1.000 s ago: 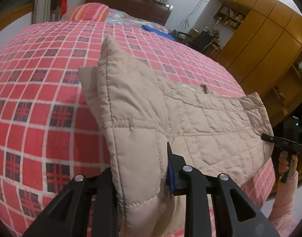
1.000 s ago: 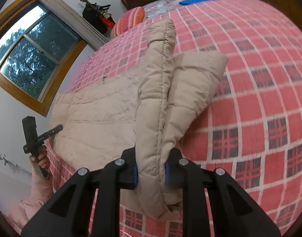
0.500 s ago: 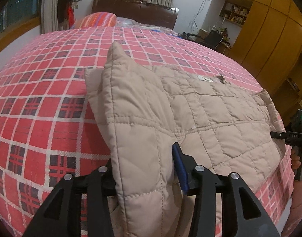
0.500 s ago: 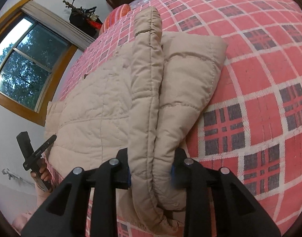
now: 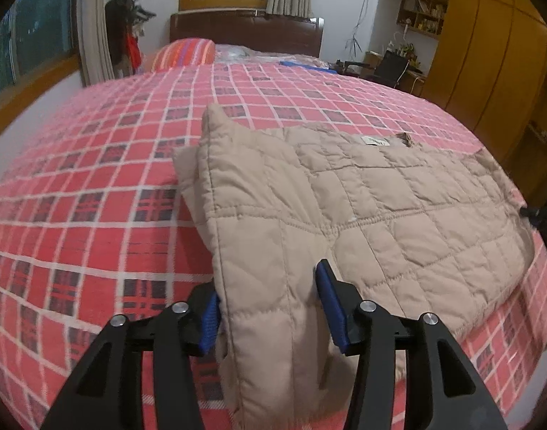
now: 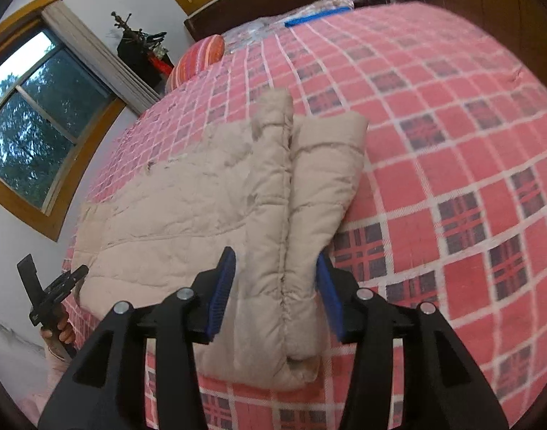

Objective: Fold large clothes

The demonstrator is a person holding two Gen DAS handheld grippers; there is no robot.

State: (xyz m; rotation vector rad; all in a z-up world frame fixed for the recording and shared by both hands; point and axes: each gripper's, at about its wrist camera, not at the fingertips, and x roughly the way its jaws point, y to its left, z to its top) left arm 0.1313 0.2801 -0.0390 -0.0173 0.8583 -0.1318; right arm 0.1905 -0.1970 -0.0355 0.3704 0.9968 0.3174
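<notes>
A beige quilted jacket (image 5: 363, 208) lies spread on the red plaid bed cover (image 5: 94, 186), its left side folded over into a thick ridge. My left gripper (image 5: 269, 311) is open, and the near end of that ridge lies slack between its blue pads (image 5: 330, 304). In the right wrist view the jacket (image 6: 187, 215) shows a doubled fold at its right side, which rests between the blue pads (image 6: 221, 290) of my open right gripper (image 6: 275, 294). The left gripper (image 6: 51, 294) appears there too, in a hand at the bed's far corner.
A striped pillow (image 5: 187, 53) and a blue item (image 5: 305, 66) lie near the dark headboard (image 5: 244, 28). Wooden wardrobes (image 5: 488, 53) stand right of the bed. A coat rack (image 5: 126, 36) stands by the windows. The bed cover (image 6: 452, 179) is bare right of the jacket.
Both grippers were shut on the jacket's folds; both have now opened and the folds lie on the bed. The left wrist view has levelled out and dropped lower.
</notes>
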